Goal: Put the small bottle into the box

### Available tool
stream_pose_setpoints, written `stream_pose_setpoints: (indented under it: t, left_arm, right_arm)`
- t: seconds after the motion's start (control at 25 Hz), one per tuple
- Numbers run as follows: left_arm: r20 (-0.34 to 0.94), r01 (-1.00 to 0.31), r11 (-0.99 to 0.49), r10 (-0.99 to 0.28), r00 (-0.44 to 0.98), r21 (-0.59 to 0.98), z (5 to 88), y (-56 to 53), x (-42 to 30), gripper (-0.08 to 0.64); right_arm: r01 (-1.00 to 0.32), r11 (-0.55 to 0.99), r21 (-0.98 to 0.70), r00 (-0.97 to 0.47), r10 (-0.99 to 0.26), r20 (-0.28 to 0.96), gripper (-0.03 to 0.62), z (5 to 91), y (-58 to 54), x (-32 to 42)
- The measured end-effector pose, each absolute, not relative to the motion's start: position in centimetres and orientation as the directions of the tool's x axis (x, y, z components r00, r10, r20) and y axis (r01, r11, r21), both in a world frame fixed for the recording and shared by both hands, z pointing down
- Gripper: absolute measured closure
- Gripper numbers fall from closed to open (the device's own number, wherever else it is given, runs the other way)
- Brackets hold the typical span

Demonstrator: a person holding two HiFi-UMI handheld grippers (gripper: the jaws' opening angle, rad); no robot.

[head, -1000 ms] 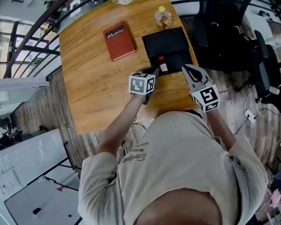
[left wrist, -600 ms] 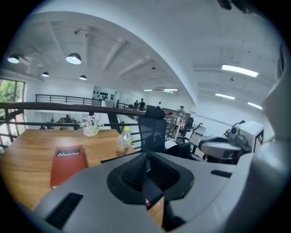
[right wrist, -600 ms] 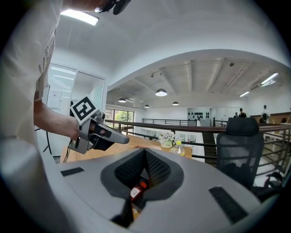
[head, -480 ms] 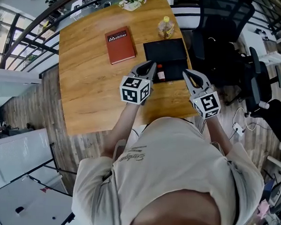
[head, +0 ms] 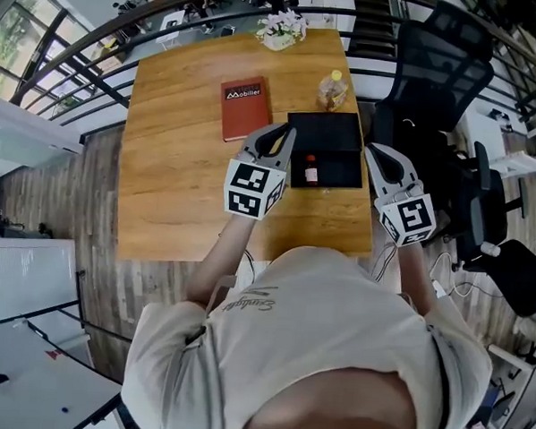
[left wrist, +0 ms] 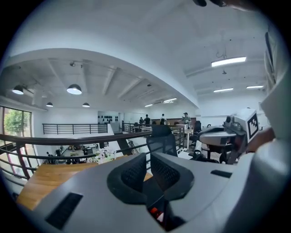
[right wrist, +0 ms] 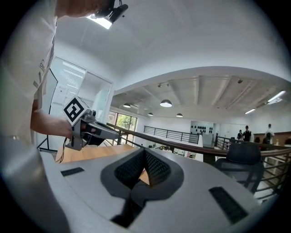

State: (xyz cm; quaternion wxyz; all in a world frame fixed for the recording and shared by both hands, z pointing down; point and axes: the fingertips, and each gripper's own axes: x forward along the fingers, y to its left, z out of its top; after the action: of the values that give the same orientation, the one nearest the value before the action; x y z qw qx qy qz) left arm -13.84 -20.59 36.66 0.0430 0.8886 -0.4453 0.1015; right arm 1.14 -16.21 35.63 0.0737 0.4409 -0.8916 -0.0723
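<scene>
The small bottle (head: 311,171), red-capped, lies inside the black box (head: 337,136) near its front edge, on the wooden table (head: 180,178). My left gripper (head: 279,134) hangs over the box's left side, above the bottle, jaws shut on nothing. In the left gripper view my left gripper (left wrist: 146,166) has its pads together, and the bottle's red cap (left wrist: 155,212) peeks out low beneath them. My right gripper (head: 376,155) hovers at the box's right edge, also shut and empty; its pads meet in the right gripper view (right wrist: 144,163).
A red book (head: 245,109) lies left of the box. A yellow-capped bottle (head: 332,90) stands behind the box, and a flower pot (head: 282,30) sits at the far edge. A black office chair (head: 436,92) stands right of the table.
Both grippers have drawn back and risen from the box. The left one has come away from the small bottle, which stays in the box. The head view has shifted.
</scene>
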Motion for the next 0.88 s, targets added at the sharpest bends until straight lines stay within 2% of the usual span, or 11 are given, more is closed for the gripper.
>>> stream_pose_setpoints:
  t: [0.32,0.88]
  left_arm:
    - [0.183,-0.854,-0.518,-0.846,0.501,-0.055,33.8,-21.2,-16.6,0.523]
    - [0.171,-0.895,-0.446,-0.883,0.437,-0.014,32.0,-20.3,-20.0,0.522]
  right_arm:
    - [-0.768,0.611,0.192,-0.619,-0.785,0.026,0.598,32.3,-17.0,1.1]
    - [-0.72,0.656,0.224,-0.679,-0.733,-0.036,0.598,28.5,-17.4,-1.4]
